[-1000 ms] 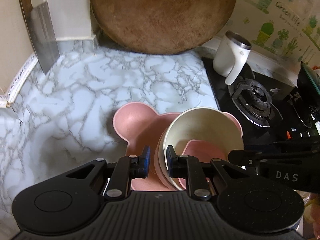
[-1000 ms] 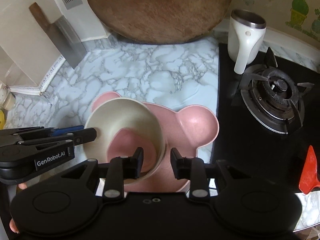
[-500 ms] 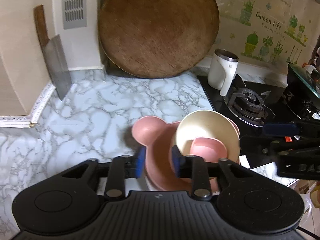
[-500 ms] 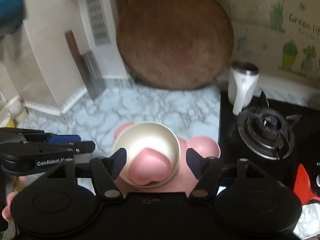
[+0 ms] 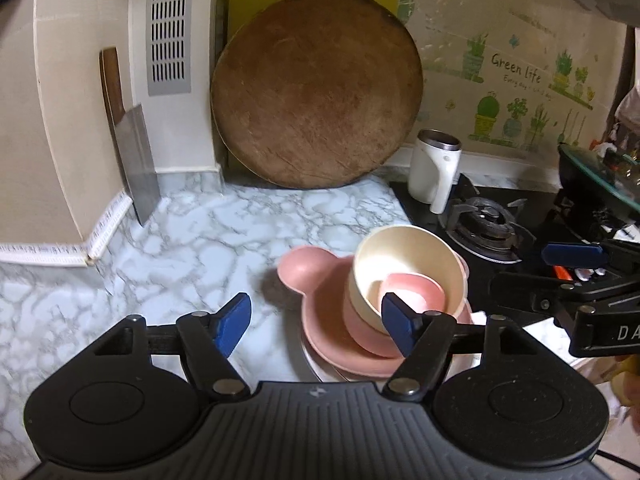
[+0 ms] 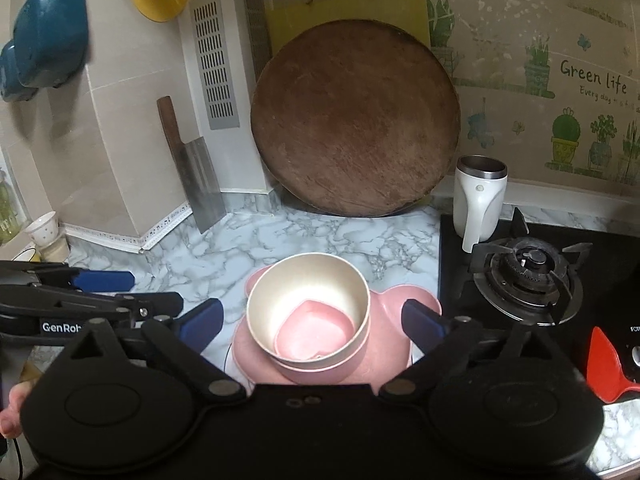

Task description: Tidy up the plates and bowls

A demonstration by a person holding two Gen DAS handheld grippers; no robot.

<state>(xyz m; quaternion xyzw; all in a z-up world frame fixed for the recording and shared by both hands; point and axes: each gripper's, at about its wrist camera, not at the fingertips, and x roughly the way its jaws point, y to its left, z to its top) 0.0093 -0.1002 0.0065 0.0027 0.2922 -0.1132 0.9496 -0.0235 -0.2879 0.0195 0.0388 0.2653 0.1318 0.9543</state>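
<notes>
Sitting on the grey-veined marble countertop [image 6: 304,240], the stack of dishes is resting between the two grippers. At its base, a pink bear-eared plastic plate [image 6: 400,300] is lying over a white round plate [image 5: 316,364], of which only a thin edge is peeking out. On the pink plate, a pink round bowl [image 6: 316,374] is carrying a cream round bowl [image 6: 308,280], and a small pink heart-shaped dish [image 6: 312,332] is nesting inside the cream one.

The left gripper [image 5: 316,318] is hanging spread wide, its blue fingertips [image 5: 234,320] gripping nothing; the stack is showing just beyond and right of its gap. The right gripper [image 6: 312,320] is likewise standing released, its blue pads [image 6: 202,322] flanking the stack on either side without touching it, so far as the right wrist view is showing.

Behind the dishes, a large round brown wooden chopping board [image 6: 356,120] is leaning against the wall, with a yellow rectangular board [image 6: 344,6] standing behind it. A steel cleaver with a wooden handle [image 6: 200,184] is propped against the left wall. A white mug with a steel rim [image 6: 478,196] is standing on the corner of the black gas hob [image 6: 524,280], well apart from the stack. A red spatula [image 6: 608,364] is lying at the hob's near right.
</notes>
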